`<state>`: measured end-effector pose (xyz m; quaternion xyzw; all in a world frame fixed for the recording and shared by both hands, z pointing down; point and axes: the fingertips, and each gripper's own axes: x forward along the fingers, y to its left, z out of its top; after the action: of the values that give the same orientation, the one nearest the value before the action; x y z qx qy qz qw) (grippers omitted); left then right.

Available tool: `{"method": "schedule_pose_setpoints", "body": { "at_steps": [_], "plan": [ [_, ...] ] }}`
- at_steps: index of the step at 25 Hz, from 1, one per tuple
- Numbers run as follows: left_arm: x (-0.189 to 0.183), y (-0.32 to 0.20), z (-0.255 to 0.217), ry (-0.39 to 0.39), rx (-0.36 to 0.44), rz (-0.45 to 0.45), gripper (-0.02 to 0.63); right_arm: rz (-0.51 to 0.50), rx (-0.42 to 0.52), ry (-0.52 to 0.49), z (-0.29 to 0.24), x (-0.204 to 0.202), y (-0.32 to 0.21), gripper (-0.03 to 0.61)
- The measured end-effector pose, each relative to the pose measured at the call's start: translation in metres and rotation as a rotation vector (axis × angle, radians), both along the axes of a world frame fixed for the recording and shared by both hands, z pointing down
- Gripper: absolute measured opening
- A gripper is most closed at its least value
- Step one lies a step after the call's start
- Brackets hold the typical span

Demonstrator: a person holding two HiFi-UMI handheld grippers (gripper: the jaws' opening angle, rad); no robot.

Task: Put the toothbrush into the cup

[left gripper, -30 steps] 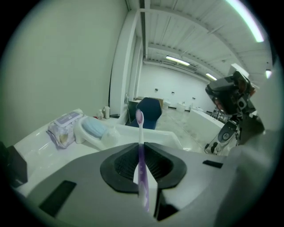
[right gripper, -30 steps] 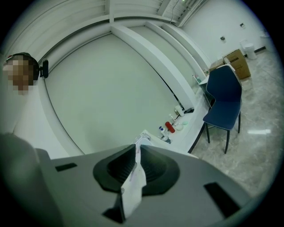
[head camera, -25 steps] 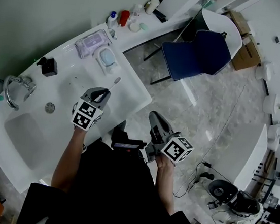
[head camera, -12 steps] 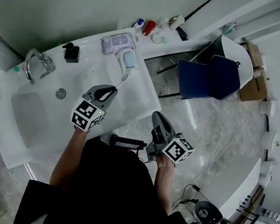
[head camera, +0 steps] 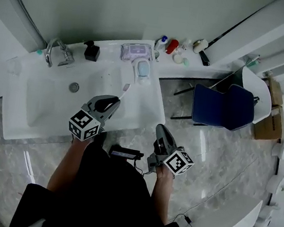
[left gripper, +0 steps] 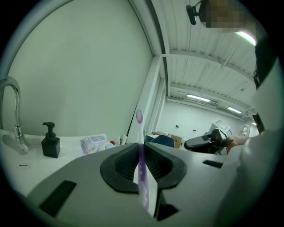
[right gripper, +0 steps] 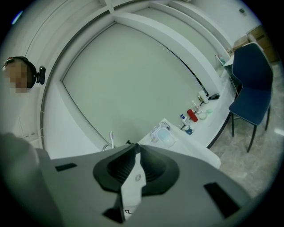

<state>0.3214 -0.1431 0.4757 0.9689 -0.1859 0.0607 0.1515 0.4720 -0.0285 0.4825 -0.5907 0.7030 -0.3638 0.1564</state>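
Over glossy sink [head camera: 45, 97], left gripper [head camera: 115, 101] jaws clamping slim purple toothbrush [left gripper: 141, 150], right gripper [head camera: 160, 128] jaws closed

I see washroom set-up in lab hall: sink [head camera: 50, 101], tap [head camera: 55, 51], soap dispenser [head camera: 92, 52] far left; toiletry bottles [head camera: 172, 46] on desk [head camera: 215, 72]; blue chair [head camera: 223, 106], cardboard boxes [head camera: 265, 126] right.

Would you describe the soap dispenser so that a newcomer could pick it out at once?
Find the white sink counter and follow its back edge along the wall. Between the chrome faucet and the pale wipes pack stands the soap dispenser: a squarish black bottle with a pump top, dark where its neighbours are shiny or pale.
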Motion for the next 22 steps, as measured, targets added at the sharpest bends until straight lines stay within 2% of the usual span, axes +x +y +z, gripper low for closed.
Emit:
{"method": "schedule_pose_setpoints", "body": {
  "at_steps": [8, 17, 22],
  "plan": [
    [-0.043, 0.037, -0.016, 0.030, 0.038, -0.174, 0.046, -0.109, 0.023, -0.051, 0.012, -0.001, 0.015, 0.029],
    [-0.113, 0.074, -0.034, 0.098, 0.061, -0.394, 0.045, -0.307, 0.036, -0.104, 0.022, -0.047, 0.006, 0.029],
    [-0.158, 0.086, -0.051, 0.182, 0.075, -0.507, 0.045, -0.395, 0.051, -0.117, 0.022, -0.073, -0.009, 0.029]
  ]
}}
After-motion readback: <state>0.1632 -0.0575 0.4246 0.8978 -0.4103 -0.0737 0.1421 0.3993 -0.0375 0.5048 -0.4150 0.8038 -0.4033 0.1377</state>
